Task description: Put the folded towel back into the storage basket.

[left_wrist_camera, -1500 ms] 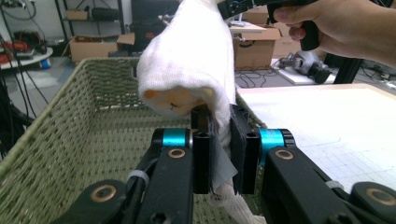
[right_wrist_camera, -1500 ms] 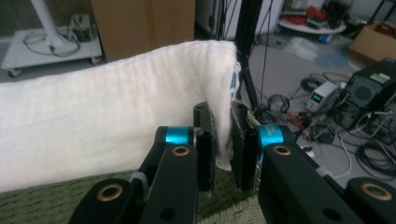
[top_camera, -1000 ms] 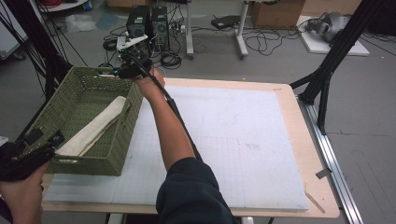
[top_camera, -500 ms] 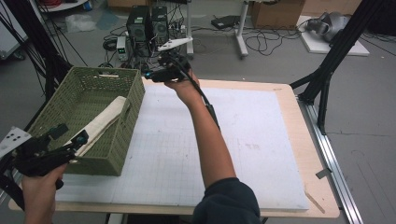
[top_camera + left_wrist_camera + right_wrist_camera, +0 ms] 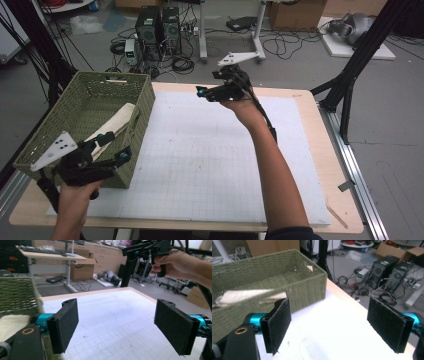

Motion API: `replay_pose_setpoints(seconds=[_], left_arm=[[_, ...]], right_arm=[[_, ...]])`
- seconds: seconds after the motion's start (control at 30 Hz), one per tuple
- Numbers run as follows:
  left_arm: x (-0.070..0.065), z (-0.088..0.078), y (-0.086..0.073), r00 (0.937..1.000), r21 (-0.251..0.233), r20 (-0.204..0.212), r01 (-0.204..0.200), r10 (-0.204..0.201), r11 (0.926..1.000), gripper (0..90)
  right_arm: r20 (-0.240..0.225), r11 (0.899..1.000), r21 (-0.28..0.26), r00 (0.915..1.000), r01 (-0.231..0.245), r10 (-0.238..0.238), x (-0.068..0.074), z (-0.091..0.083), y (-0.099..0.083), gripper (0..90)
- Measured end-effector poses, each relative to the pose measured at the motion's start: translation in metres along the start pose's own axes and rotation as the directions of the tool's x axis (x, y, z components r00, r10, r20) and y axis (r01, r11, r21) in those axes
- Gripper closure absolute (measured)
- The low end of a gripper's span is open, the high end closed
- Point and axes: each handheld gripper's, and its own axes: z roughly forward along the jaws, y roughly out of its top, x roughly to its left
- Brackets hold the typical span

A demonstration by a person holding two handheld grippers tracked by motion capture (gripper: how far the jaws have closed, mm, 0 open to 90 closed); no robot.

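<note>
Currently: green woven basket [image 5: 90, 107] at the counter's [image 5: 320, 112] left edge, pale folded cloth [image 5: 116, 121] inside. Left gripper [image 5: 111, 147] beside its near wall, right gripper [image 5: 207, 91] raised mid-counter; both fingers wide apart, empty. Risk: left fingers nudging the basket off the edge.

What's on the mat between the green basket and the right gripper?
Nothing: in the high view the white mat is bare between the green basket and the right gripper.
</note>
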Motion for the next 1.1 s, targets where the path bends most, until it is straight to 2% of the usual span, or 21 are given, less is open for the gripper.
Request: replay_pose_setpoints(seconds=[0.27,0.5,0.63,0.7,0.77,0.83,0.93,1.0,1.1], left_arm=[[-0.017,0.024,-0.001,0.9974,0.027,0.055,-0.048,0.046,0.9985,19.9],[-0.025,0.042,-0.006,0.9927,0.045,0.108,-0.059,0.054,0.9973,20.4],[-0.03,0.052,-0.011,0.989,0.026,0.129,-0.076,0.072,0.9968,19.7],[-0.033,0.057,-0.014,0.9867,0.02,0.145,-0.076,0.072,0.9969,19.7],[-0.036,0.062,-0.018,0.9807,0.014,0.185,-0.066,0.062,0.9978,19.8],[-0.04,0.068,-0.022,0.9738,0.015,0.215,-0.079,0.074,0.9968,19.9],[-0.045,0.077,-0.027,0.967,0.017,0.24,-0.092,0.085,0.9956,19.8],[-0.048,0.082,-0.03,0.9656,0.033,0.246,-0.096,0.085,0.9948,19.8],[-0.05,0.089,-0.039,0.9678,0.056,0.243,-0.081,0.065,0.9951,19.7]], right_arm=[[0.06,0.999,-0.022,0.997,-0.047,0.048,-0.013,-0.05,-0.041,17.3],[0.122,0.996,-0.046,0.9889,-0.08,0.085,-0.019,-0.088,-0.085,17.2],[0.172,0.992,-0.066,0.9776,-0.112,0.122,-0.02,-0.108,-0.108,17.2],[0.201,0.991,-0.064,0.9716,-0.114,0.125,-0.018,-0.117,-0.119,17.2],[0.225,0.99,-0.061,0.9645,-0.128,0.139,-0.014,-0.125,-0.13,17.2],[0.247,0.99,-0.065,0.9587,-0.128,0.14,-0.008,-0.134,-0.143,17.2],[0.263,0.989,-0.071,0.9536,-0.133,0.147,0.002,-0.146,-0.161,17.2],[0.279,0.987,-0.08,0.9471,-0.141,0.158,0.007,-0.154,-0.172,17.2],[0.307,0.984,-0.087,0.936,-0.153,0.173,0.017,-0.165,-0.187,17.1]])
